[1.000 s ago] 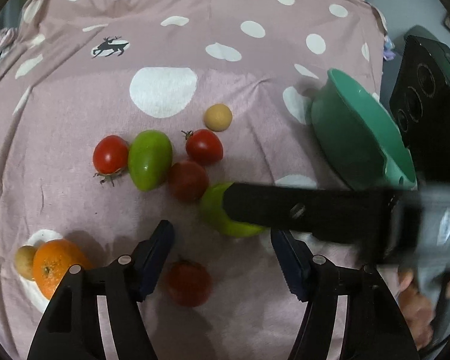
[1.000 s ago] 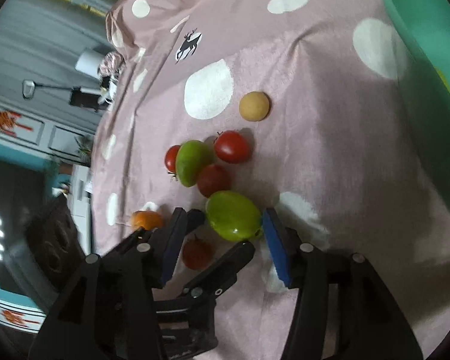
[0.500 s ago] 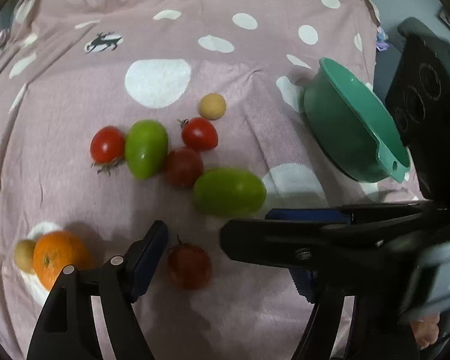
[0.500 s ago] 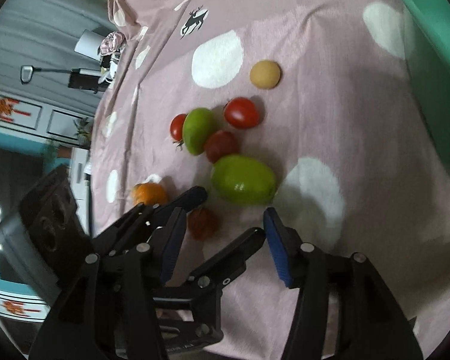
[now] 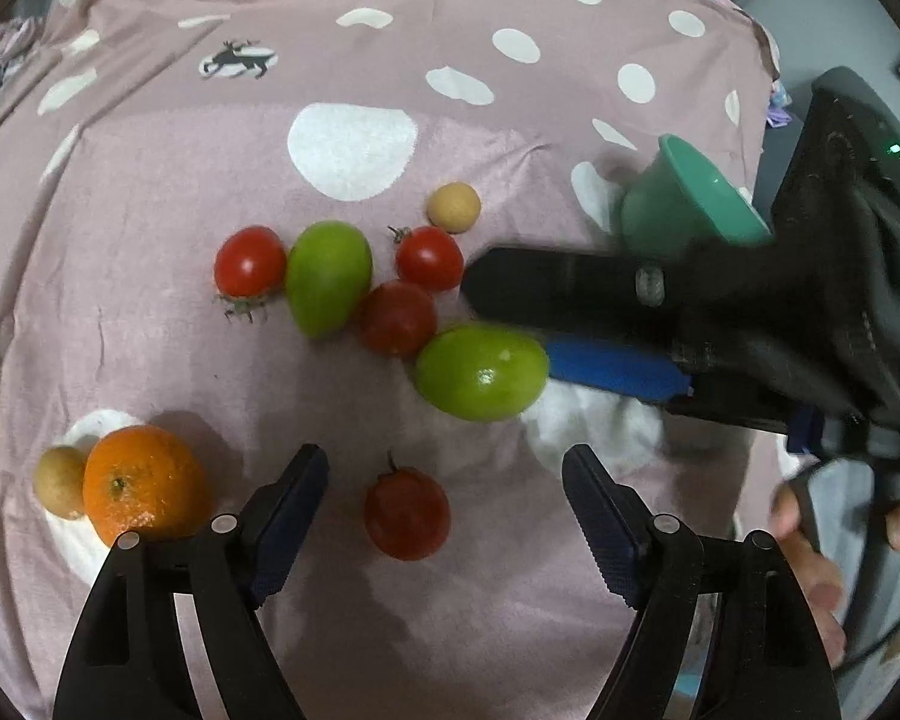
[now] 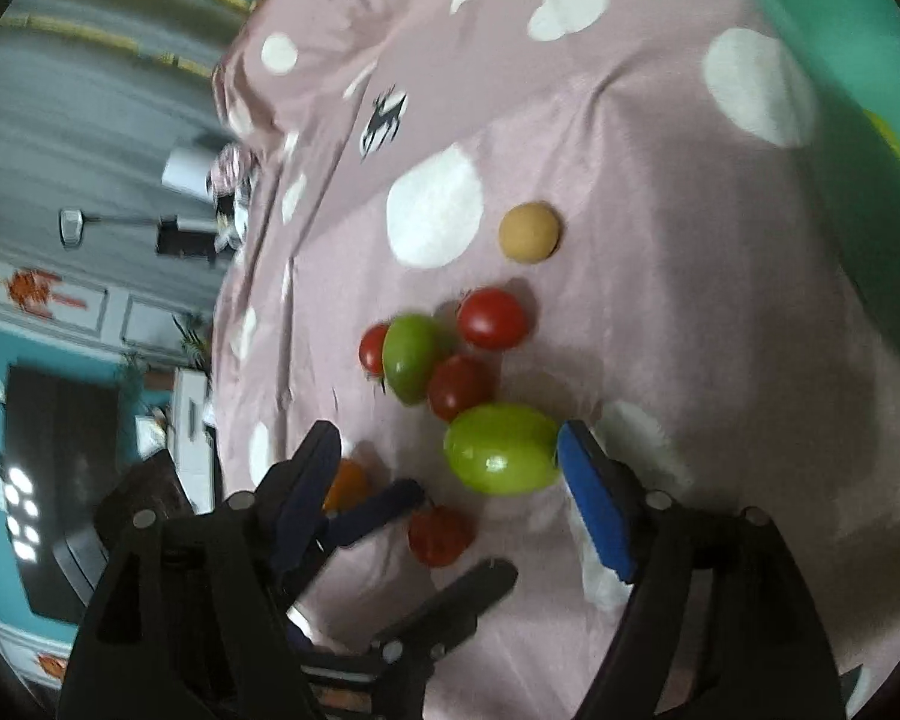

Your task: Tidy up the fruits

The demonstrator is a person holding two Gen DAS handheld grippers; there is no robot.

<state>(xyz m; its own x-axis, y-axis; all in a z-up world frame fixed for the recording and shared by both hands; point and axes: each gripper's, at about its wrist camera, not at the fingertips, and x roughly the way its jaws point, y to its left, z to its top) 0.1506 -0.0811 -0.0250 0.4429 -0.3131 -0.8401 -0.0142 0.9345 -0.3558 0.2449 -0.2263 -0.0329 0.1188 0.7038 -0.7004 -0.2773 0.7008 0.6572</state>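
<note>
Several fruits lie on a pink dotted cloth (image 5: 150, 192). A big green fruit (image 5: 481, 372) (image 6: 501, 449) lies by my right gripper (image 6: 450, 450), which is open; its blue right pad (image 6: 594, 504) touches or nearly touches the fruit. My left gripper (image 5: 444, 480) is open above a dark red tomato (image 5: 407, 513) (image 6: 440, 534). A second green fruit (image 5: 328, 278), red tomatoes (image 5: 249, 261) (image 5: 429, 258) (image 5: 397, 318), a tan ball (image 5: 453, 207), an orange (image 5: 141, 483) and a small yellow fruit (image 5: 60, 480) lie around.
A teal bowl (image 5: 690, 204) (image 6: 858, 120) stands at the right on the cloth, with something yellow inside. The right gripper's black body (image 5: 750, 312) crosses the left wrist view. The cloth's far edge drops off toward the room.
The right gripper drew back from the big green fruit, then came in again beside it. The left gripper moved slightly forward over the dark tomato. No fruit has moved.
</note>
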